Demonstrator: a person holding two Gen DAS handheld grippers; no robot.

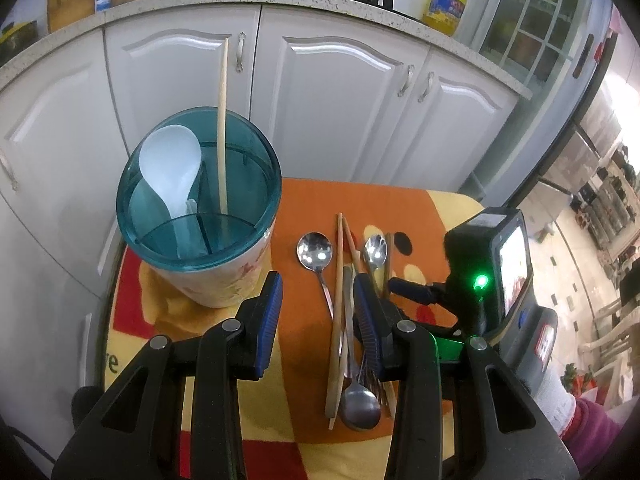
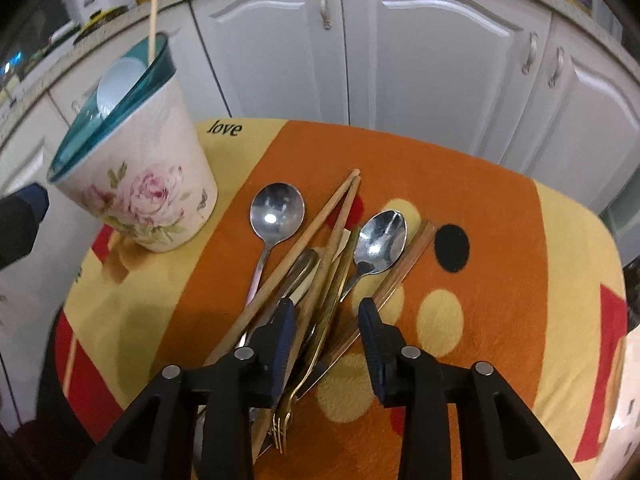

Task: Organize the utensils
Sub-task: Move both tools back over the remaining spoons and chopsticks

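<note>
Right tongs (image 2: 327,307): jaws partly open, hanging low over the utensil pile (image 2: 316,280), pads either side of the gold fork and a chopstick; nothing looks pinched, so nothing is held as far as I can see.
Left tongs (image 1: 318,294): jaws wide, empty, parked between the holder and the pile; the right-hand pad sits over the handles.
Worktop (image 2: 500,208): covered by an orange, yellow and red fleece cloth, soft and a bit rumpled; a dragged utensil could snag it and, I judge, tug the holder along.
Utensil holder (image 1: 198,216): floral cup with a teal divided insert, standing upright at the left of the cloth; already carrying a white plastic spoon (image 1: 170,168) and one long chopstick (image 1: 222,128) in separate compartments. That chopstick stands tall, so an incoming tool may knock it or tip the cup.
Pile risk: wooden chopsticks (image 2: 312,236), gold fork (image 2: 320,332), and spoon handles all cross under the right tongs. Closing here could catch two or three pieces at once, or lever a neighbour off the edge.
Round spoon (image 2: 276,210): lies just left of the chopsticks, handle tucked under them, likely to get flicked when they lift.
Oval spoon (image 2: 380,246): just right of the pile, its handle running in beneath the fork, same worry.
Thin grips: slim, smooth handles may pivot or slip from the pads mid-carry, I reckon.
</note>
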